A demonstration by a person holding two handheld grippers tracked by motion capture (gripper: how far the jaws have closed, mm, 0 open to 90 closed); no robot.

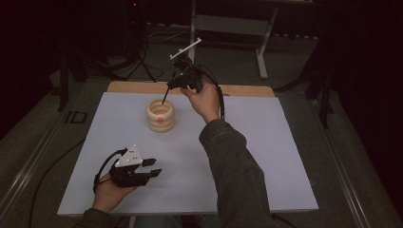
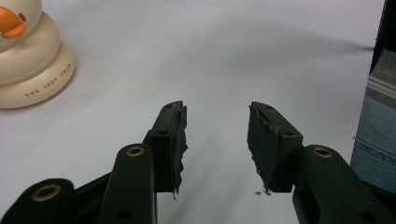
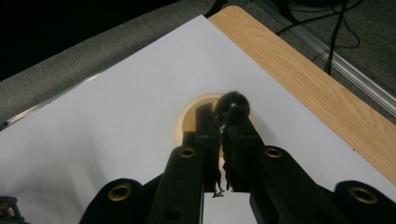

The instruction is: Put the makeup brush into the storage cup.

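A cream ringed holder (image 1: 160, 116) with an orange duck bill stands on the white table top (image 1: 266, 156), left of its middle and toward the back. My right gripper (image 1: 172, 87) hangs above the holder's far rim, shut on a thin black brush (image 1: 165, 96) that slants down into the opening. In the right gripper view the brush's fuzzy black end (image 3: 232, 105) sticks out past the shut gripper (image 3: 223, 123), over the holder's rim (image 3: 189, 112). My left gripper (image 1: 155, 167) rests near the front left, open and empty (image 2: 217, 116); the holder (image 2: 28, 65) sits far off to its upper left.
A wooden strip (image 1: 247, 90) borders the table's far edge (image 3: 327, 88). Beyond it are a stand's legs (image 1: 142, 66), a grey frame (image 1: 261, 52) and cables on the dark floor. A blue-grey object (image 2: 378, 126) fills the right edge of the left gripper view.
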